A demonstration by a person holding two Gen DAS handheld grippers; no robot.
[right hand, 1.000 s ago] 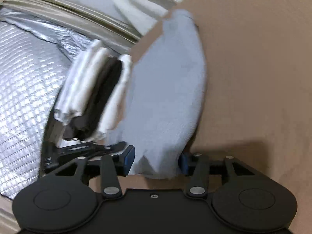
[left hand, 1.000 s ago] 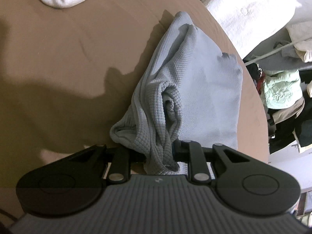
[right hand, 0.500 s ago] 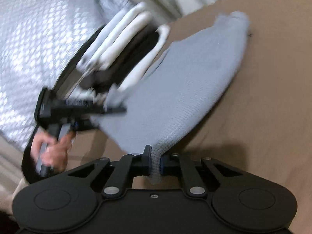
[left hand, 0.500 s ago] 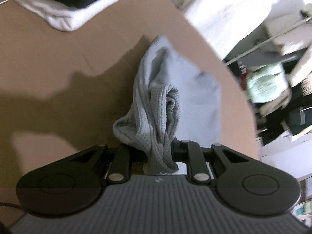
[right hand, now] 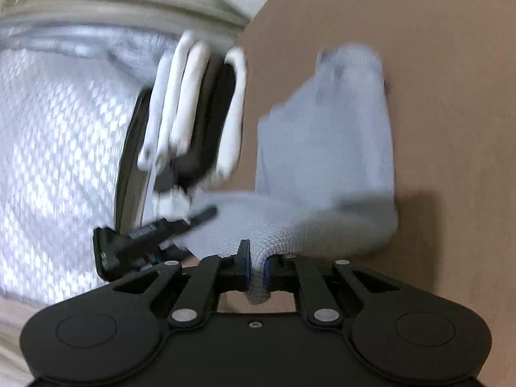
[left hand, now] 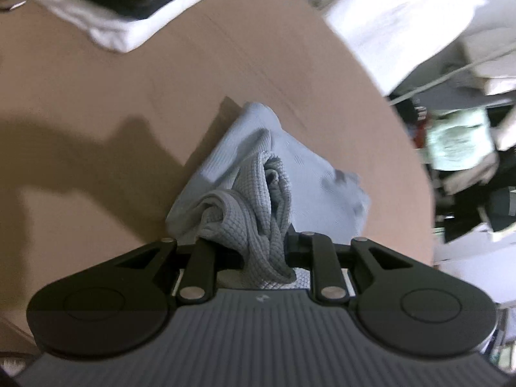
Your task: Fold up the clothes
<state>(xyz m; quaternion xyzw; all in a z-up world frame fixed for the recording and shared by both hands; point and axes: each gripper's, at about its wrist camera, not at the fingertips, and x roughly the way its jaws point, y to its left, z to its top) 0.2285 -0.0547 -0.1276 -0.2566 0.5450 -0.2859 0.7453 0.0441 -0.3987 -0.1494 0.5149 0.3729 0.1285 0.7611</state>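
The round brown table [left hand: 96, 103] fills both views. On it lies the light blue waffle-knit garment [left hand: 309, 174], its far end resting on the tabletop, its near end lifted and bunched. Beyond the garment, near the table's far edge, sits a stack of folded clothes [left hand: 129, 16], white with something dark between. The left gripper [left hand: 262, 254] is partly closed, clamping a thick twisted bunch of the garment. The right gripper [right hand: 256, 269] is pinched nearly shut on a thin fold of the same garment. A label on the left gripper's side, seen from the right wrist, is too blurred to read.
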